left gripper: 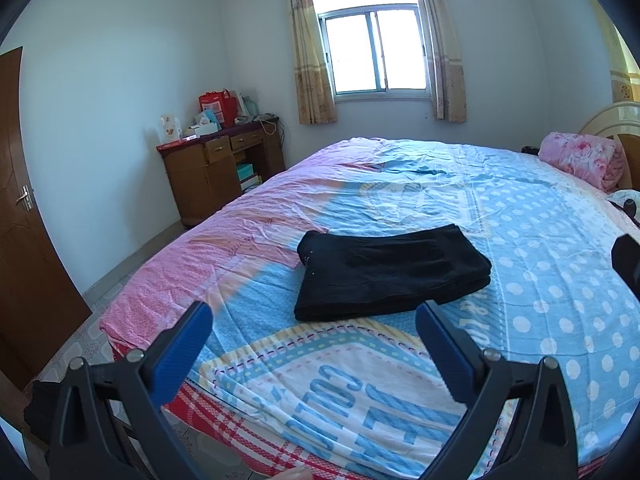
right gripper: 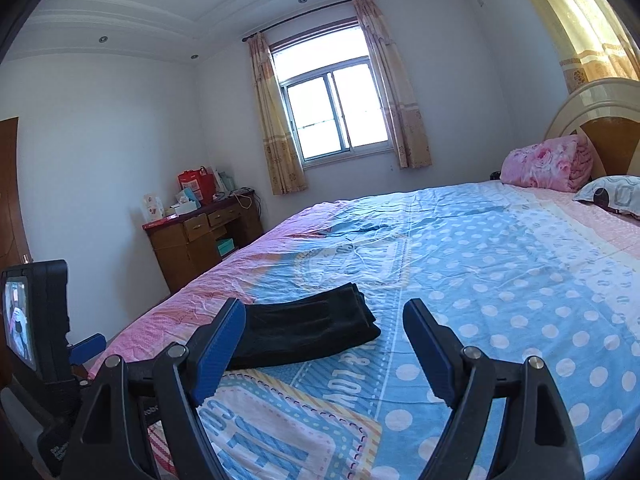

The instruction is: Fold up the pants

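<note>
Pants look folded, job near its end.
The black pants (left gripper: 390,272) lie as a neat stack mid-frame on the bed (left gripper: 540,280); left claw (left gripper: 314,344) and right claw (right gripper: 324,342) hover spread wide, empty.

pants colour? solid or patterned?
Solid black pants, folded on the bed; a few tiny pale specks near one corner. Clearest in the left wrist view.
</note>
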Demonstrator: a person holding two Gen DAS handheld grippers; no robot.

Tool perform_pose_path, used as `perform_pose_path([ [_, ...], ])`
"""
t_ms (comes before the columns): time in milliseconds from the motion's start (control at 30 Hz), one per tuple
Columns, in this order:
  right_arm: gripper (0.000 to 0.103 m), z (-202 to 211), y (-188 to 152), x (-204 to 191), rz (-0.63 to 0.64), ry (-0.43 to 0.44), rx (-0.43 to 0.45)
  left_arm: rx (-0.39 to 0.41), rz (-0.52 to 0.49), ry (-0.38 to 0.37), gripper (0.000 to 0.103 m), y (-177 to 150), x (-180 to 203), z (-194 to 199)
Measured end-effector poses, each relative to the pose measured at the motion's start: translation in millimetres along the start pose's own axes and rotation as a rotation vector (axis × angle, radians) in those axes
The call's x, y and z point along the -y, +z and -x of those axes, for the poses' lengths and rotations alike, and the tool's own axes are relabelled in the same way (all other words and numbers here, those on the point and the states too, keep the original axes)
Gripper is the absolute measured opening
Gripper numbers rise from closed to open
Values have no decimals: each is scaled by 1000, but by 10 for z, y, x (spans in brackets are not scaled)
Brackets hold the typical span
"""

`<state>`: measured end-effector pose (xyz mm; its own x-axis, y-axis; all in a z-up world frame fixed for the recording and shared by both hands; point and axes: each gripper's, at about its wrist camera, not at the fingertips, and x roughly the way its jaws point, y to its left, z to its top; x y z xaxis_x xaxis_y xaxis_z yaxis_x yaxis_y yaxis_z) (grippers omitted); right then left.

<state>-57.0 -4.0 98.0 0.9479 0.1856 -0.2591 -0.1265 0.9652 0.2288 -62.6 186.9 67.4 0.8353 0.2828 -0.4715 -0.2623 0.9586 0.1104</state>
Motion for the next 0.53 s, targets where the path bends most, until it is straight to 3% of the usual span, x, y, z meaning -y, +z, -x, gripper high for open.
perform_pose_path([
  [533, 82, -23, -30, 41, -12, -17, -12, -2, -18, 16, 103, 1, 21, 2],
])
